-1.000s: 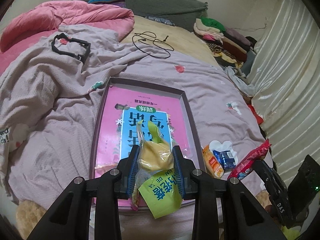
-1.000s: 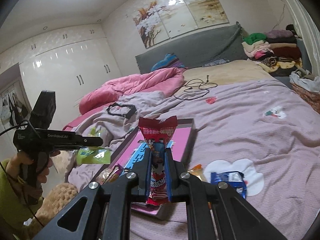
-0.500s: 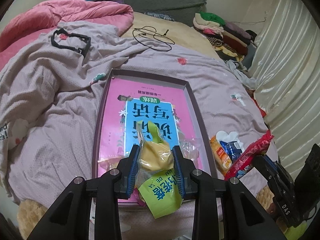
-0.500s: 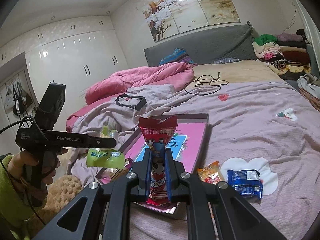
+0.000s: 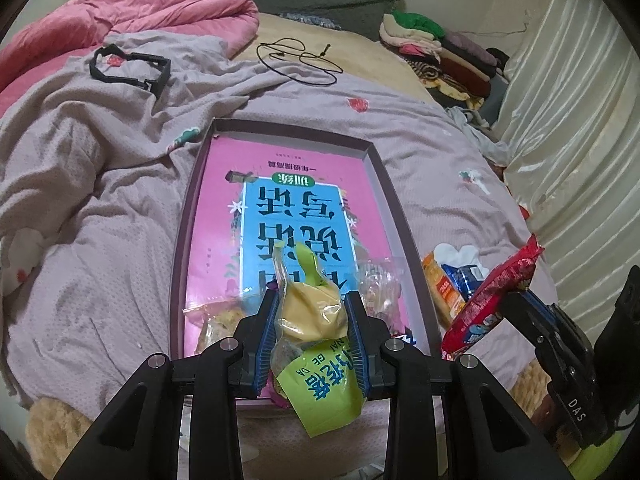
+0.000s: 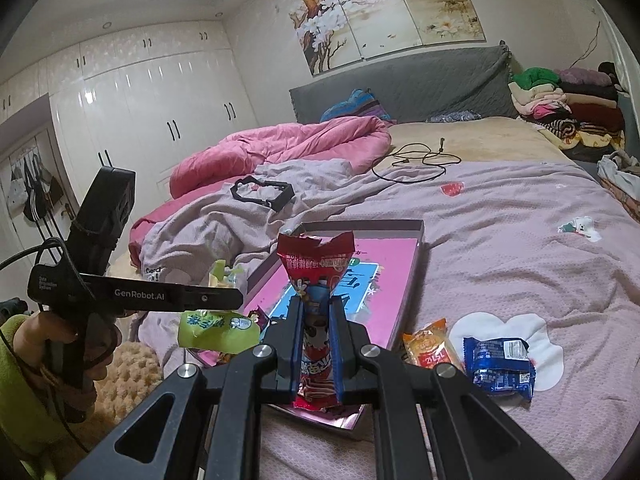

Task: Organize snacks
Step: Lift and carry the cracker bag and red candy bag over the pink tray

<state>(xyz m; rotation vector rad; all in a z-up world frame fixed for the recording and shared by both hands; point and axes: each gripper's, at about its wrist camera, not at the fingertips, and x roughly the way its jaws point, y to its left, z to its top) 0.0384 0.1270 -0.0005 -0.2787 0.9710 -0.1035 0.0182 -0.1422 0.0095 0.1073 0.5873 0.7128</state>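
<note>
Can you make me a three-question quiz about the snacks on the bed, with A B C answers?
1. Where does the blue snack packet lie?
A. on the bed cover beside the tray
B. inside the tray
C. on the pink quilt

2. What colour is the packet in the right tongs?
A. green
B. red
C. white

3. What are the left tongs doing?
A. hanging open and empty
B. lying on the bed
C. squeezing a yellow-green snack bag

Answers:
1. A: the blue packet rests on the lilac bed cover next to an orange packet, outside the tray.
2. B: the red packet stands up between the closed tongs.
3. C: the yellow-green snack bag is pinched between both blue pads, above the near end of the tray.
</note>
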